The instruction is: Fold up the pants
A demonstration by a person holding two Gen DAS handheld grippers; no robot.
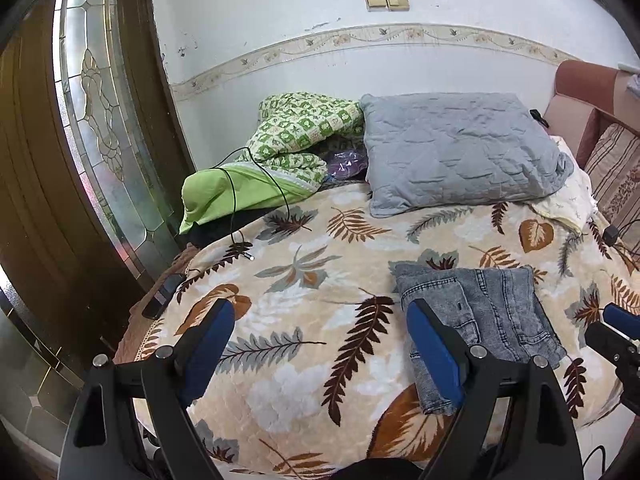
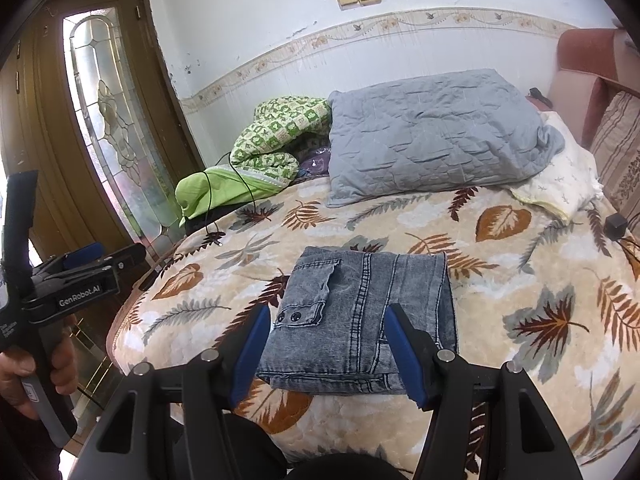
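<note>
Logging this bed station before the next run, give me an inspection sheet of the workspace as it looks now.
Surface: leaf-print beige blanket covering the bed.
Job's things: grey washed-denim pants, folded into a compact rectangle, lying flat.
Clutter: grey quilted pillow, green checked quilt, cream cloth.
Grippers: left gripper open, empty; right gripper open, jaws apart over the pants, not gripping.
Cables: black cable across the quilt; black adapter.
Surroundings: wooden glass-panel door, white wall.

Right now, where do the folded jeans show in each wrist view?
Left wrist view: folded jeans lower right, beyond the right finger of the left gripper.
Right wrist view: folded jeans bottom centre, between the open fingers of the right gripper.
Shared landmark: grey quilted pillow behind them.
</note>
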